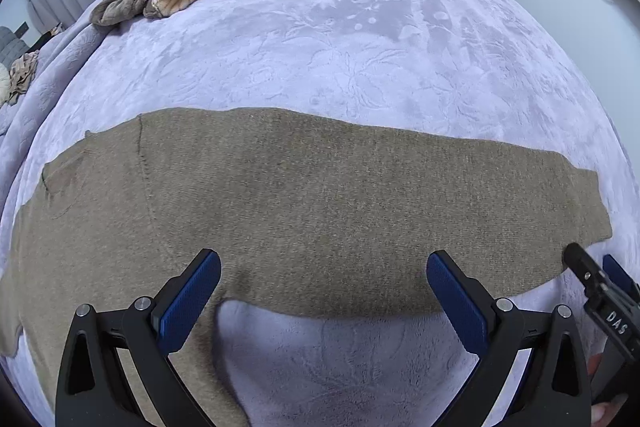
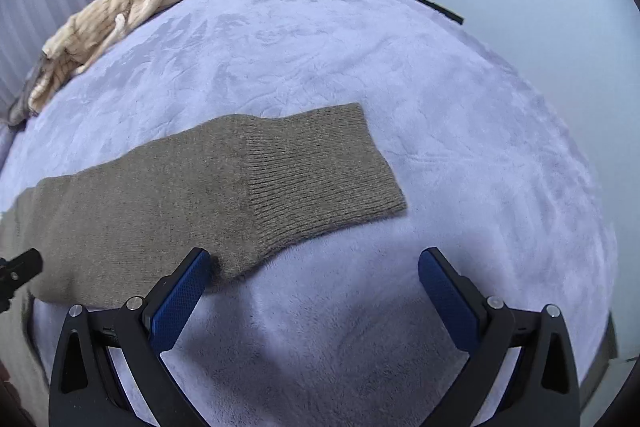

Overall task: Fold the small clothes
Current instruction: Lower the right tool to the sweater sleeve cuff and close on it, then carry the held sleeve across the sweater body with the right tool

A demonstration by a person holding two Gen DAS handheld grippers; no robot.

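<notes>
Your sweater (image 1: 304,195) sleeve (image 2: 224,187) runs crosswise just ahead of both wide-open grippers, its cuff (image 2: 320,167) nearest your right gripper (image 2: 314,275), left gripper (image 1: 323,277) mid-sleeve.

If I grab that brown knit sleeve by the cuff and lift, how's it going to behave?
The brown knit sleeve will probably go floppy and drape, since it lies limp and flat on the blanket. Its ribbed cuff looks thicker, so likely an easier pinch. The fuzzy knit may drag on the plush blanket rather than slide.
</notes>
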